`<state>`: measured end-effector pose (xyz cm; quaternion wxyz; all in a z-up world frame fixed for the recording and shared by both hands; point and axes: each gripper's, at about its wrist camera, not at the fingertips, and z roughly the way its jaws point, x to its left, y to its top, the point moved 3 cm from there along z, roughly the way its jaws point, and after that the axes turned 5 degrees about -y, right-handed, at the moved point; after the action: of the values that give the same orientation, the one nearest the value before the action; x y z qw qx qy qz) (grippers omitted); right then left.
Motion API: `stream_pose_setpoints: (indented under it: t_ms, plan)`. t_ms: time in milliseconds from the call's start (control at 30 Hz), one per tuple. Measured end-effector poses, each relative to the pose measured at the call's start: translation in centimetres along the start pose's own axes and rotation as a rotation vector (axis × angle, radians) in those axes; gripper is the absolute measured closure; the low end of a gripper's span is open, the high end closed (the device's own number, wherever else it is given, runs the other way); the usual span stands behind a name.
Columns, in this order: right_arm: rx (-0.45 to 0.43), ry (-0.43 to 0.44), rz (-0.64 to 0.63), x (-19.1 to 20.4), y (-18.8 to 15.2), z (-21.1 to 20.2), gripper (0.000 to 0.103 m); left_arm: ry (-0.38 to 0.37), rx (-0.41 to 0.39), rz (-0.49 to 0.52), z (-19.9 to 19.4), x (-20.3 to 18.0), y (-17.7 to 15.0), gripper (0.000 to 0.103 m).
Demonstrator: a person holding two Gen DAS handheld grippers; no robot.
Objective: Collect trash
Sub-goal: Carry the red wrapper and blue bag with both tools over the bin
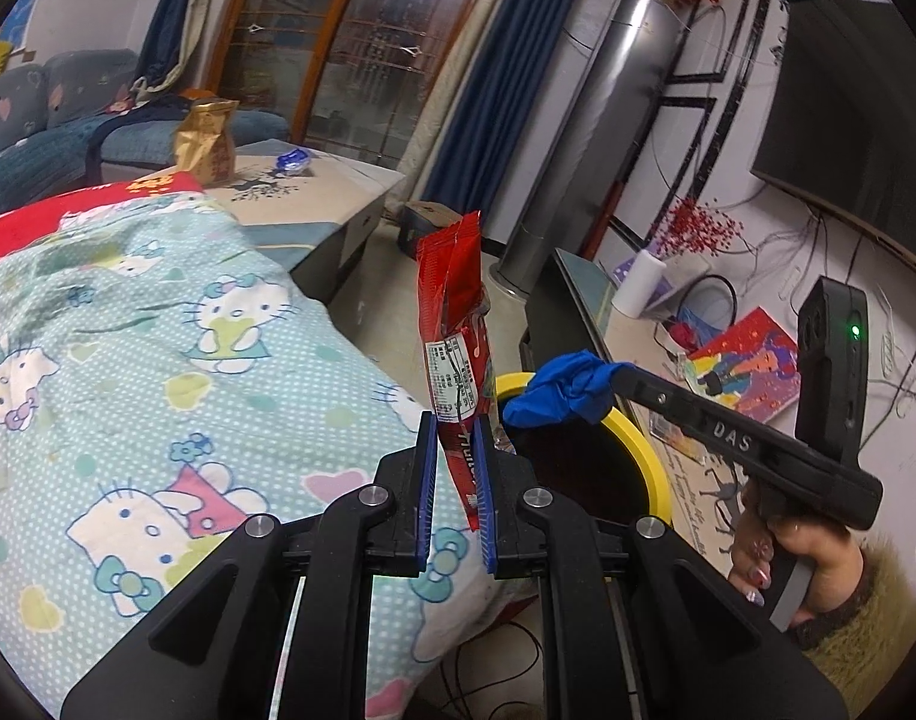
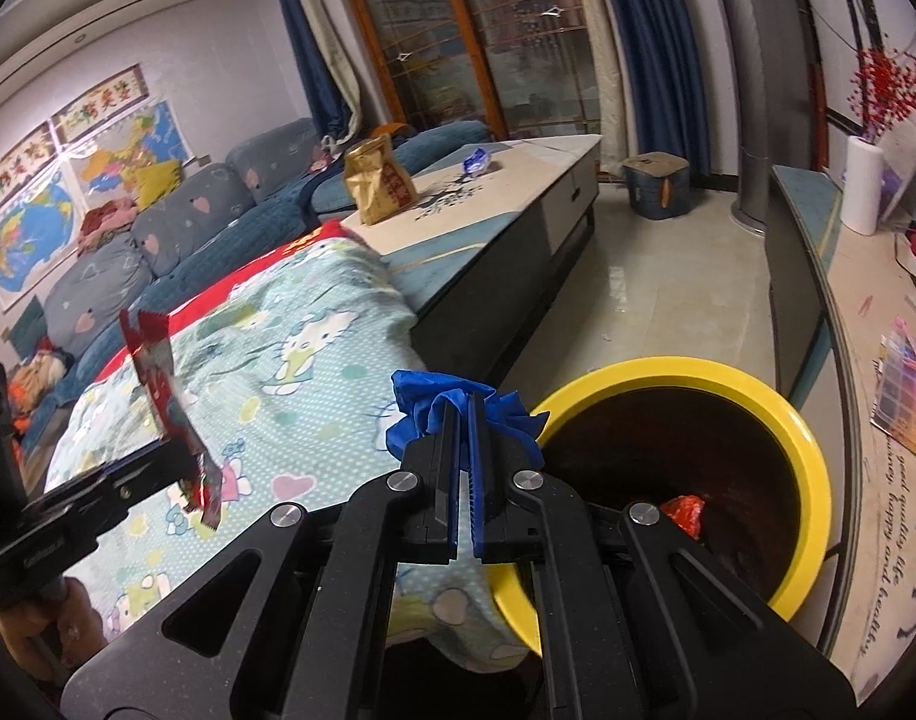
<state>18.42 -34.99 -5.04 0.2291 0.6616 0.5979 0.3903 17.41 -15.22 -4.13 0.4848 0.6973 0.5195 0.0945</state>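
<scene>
Both grippers are loaded rn. The left gripper (image 1: 456, 420) has its jaws pinched tight on a red snack wrapper (image 1: 455, 324), which sticks straight up from the pads w/ the label side showing. The right gripper (image 2: 463, 405) is clamped on a crumpled blue wad (image 2: 458, 405), prob plastic or cloth, can't tell which, held right at the near rim of the yellow-rimmed bin (image 2: 805, 462). The bin is dark inside and has a bit of red trash (image 2: 685, 513) at the bottom already. It sits on the floor just beside the Hello Kitty blanket (image 1: 158, 360). Further back on the coffee table (image 2: 529, 180) there's a gold paper bag (image 2: 377, 180) and a small blue-white wrapper (image 2: 475, 161), well apart from the bin.
</scene>
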Motion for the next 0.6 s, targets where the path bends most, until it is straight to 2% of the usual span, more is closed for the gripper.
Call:
stream_pose_setpoints:
  t_ms: [600]
  plan:
    - [-0.014,-0.099,0.142,-7.0,-0.4,-1.0,0.102,-0.059,0.073,0.105,3.2,-4.8,-1.3,0.091]
